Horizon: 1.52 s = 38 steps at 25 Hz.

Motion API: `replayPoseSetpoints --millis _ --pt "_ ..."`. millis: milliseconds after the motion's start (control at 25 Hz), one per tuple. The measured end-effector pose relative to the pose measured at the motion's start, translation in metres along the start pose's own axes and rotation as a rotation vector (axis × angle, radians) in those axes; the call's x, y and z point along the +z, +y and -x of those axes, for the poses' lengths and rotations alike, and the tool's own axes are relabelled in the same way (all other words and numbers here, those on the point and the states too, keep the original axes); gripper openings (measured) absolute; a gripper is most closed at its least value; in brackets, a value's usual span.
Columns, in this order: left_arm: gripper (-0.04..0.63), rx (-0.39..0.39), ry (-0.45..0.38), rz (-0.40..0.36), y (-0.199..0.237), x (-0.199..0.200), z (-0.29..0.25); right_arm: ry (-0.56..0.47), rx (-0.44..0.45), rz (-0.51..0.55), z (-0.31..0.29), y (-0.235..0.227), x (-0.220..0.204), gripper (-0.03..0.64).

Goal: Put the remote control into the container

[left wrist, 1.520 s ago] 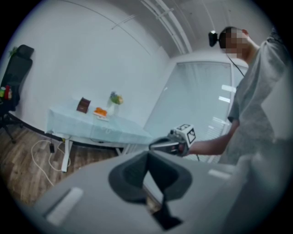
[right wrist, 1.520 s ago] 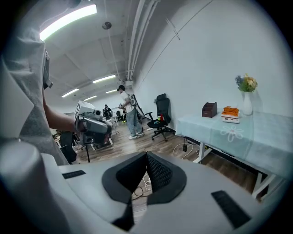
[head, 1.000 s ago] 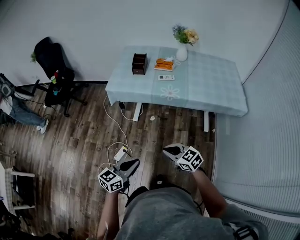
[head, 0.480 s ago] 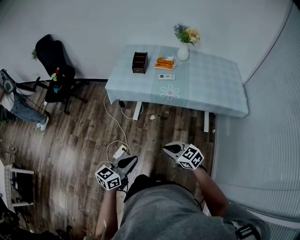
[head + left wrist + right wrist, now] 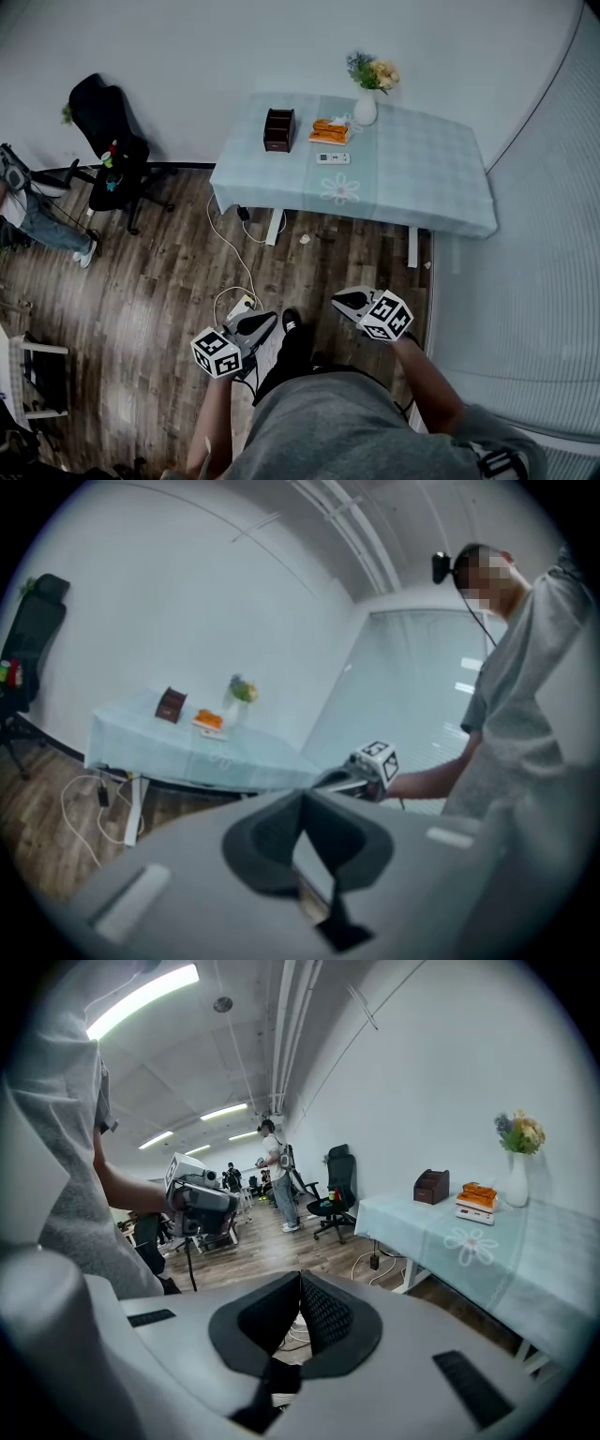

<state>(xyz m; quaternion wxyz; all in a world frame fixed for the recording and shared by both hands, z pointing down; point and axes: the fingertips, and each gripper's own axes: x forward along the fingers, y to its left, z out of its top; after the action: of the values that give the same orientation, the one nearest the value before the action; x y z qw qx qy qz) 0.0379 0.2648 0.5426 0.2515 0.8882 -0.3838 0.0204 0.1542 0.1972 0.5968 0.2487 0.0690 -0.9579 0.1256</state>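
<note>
A white remote control [image 5: 333, 157] lies on the light tablecloth of a table [image 5: 412, 178] far ahead by the wall. A dark brown open container [image 5: 278, 127] stands to its left, also seen small in the left gripper view [image 5: 171, 705] and the right gripper view [image 5: 431, 1186]. Both grippers hang over the wooden floor, well short of the table. My left gripper [image 5: 266, 321] is shut and empty, its jaws [image 5: 300, 803] together. My right gripper [image 5: 341, 300] is likewise shut with nothing in it [image 5: 300, 1285].
An orange pack [image 5: 329, 130] and a white vase with flowers [image 5: 365, 101] stand behind the remote. A black office chair [image 5: 111, 141] stands left of the table. A power strip with cable [image 5: 240, 306] lies on the floor near my feet. A ribbed wall [image 5: 525, 281] runs along the right.
A dark shoe has come forward between the two grippers. Both grippers stay shut and have hardly shifted.
</note>
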Motion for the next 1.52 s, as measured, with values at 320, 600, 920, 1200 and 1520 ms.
replayPoseSetpoints --millis 320,600,920,1200,1520 --pt "0.000 -0.067 0.020 0.011 0.011 0.015 -0.022 -0.007 -0.016 -0.017 -0.006 -0.015 0.020 0.017" --pt "0.000 -0.091 0.032 0.021 0.043 0.029 -0.034 0.003 -0.023 -0.036 -0.025 -0.038 0.032 0.017" --pt "0.000 -0.108 0.020 0.042 0.094 0.054 -0.052 0.015 -0.033 -0.044 -0.051 -0.073 0.053 0.017" --pt "0.000 -0.145 0.045 0.043 0.125 0.068 -0.076 0.019 -0.041 -0.066 -0.073 -0.105 0.065 0.017" --pt "0.000 -0.175 0.069 0.037 0.158 0.083 -0.091 0.004 -0.063 -0.077 -0.092 -0.141 0.085 0.017"
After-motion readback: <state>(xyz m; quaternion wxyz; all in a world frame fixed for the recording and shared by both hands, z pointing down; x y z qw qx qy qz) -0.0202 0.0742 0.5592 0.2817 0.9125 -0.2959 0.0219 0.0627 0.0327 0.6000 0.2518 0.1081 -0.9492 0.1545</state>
